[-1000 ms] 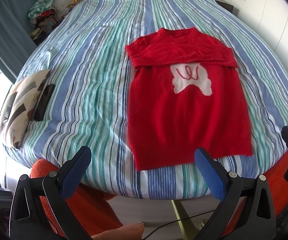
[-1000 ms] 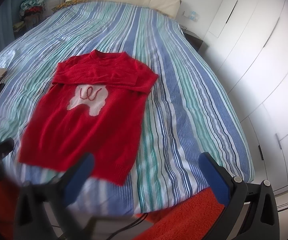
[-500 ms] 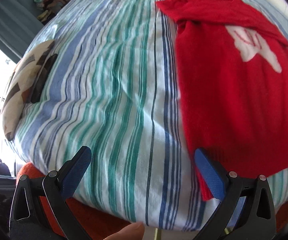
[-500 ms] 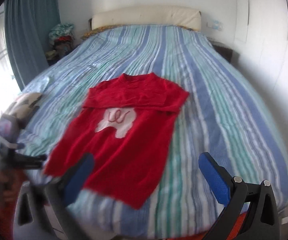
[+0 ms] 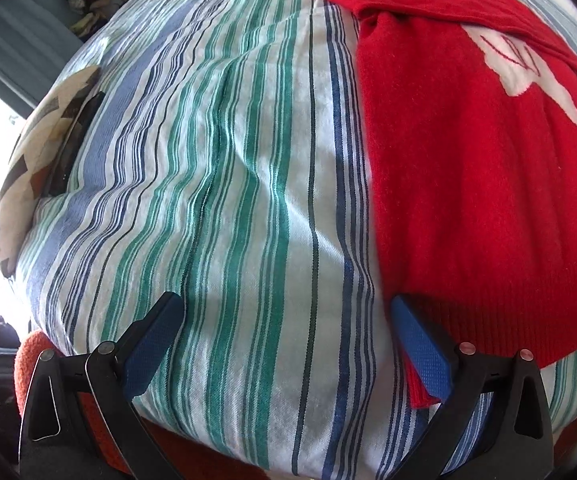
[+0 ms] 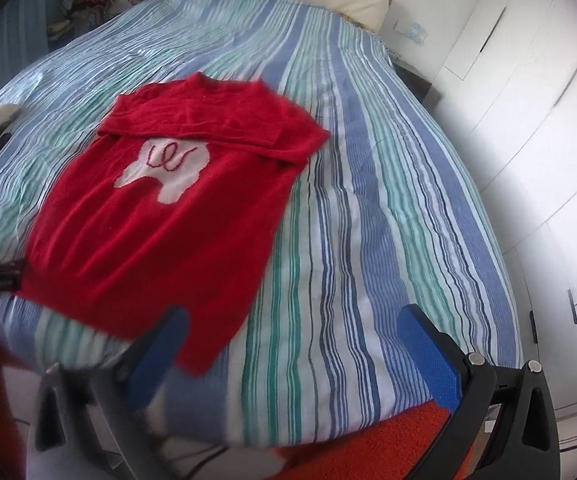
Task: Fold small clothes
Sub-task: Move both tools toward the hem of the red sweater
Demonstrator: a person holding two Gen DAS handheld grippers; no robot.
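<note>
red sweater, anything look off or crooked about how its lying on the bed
Nothing stands out. The red sweater lies flat on the striped bedspread, sleeves folded across the chest, hem near the bed's edge.

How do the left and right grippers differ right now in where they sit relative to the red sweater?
The left gripper sits low at the sweater's near left hem corner, one blue finger overlapping the hem; the right gripper hangs higher and farther back, its left finger over the near right corner. The left view is filled by striped bedspread; the right view takes in the whole sweater. Both are open and hold nothing.
</note>
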